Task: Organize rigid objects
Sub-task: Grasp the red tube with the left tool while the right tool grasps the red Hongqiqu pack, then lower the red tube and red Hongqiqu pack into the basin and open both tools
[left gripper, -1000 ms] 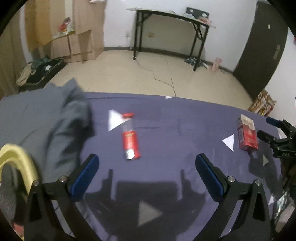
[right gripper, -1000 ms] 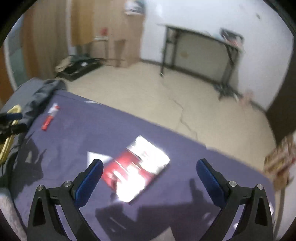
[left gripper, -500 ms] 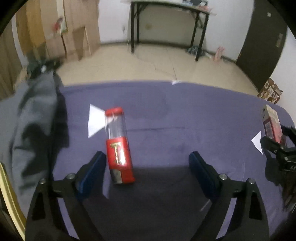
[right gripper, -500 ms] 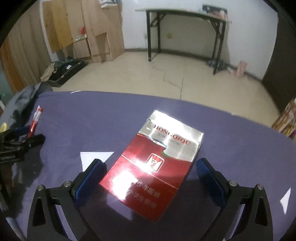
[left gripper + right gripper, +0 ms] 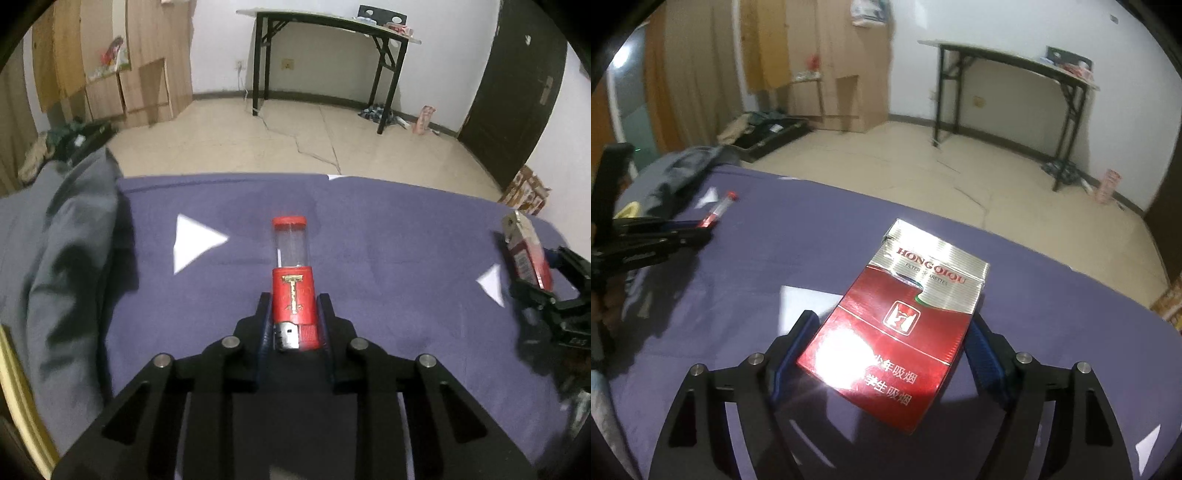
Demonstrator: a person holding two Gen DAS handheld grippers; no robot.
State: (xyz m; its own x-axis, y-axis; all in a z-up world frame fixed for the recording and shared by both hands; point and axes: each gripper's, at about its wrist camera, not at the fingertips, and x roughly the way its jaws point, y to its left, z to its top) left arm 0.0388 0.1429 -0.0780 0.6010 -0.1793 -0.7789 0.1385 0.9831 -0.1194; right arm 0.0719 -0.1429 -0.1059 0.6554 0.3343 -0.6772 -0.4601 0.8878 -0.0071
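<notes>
The lighter (image 5: 294,291) lies between the fingers of the left gripper (image 5: 294,325), pinched at its metal end, clear tank pointing ahead over the cloth (image 5: 388,258). The pack (image 5: 905,325) sits between the right gripper's (image 5: 890,350) blue pads (image 5: 984,356), which close on its long edges. Both look held; lift each straight up, level, so nothing twists loose. A paper triangle (image 5: 195,242) lies ahead-left of the lighter.

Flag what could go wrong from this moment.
The left gripper pinches only the metal-capped end of the red lighter; its long clear end may swing or slip when lifted. The right gripper holds the cigarette pack skewed, near its lower corners, so it may twist or get crushed.
</notes>
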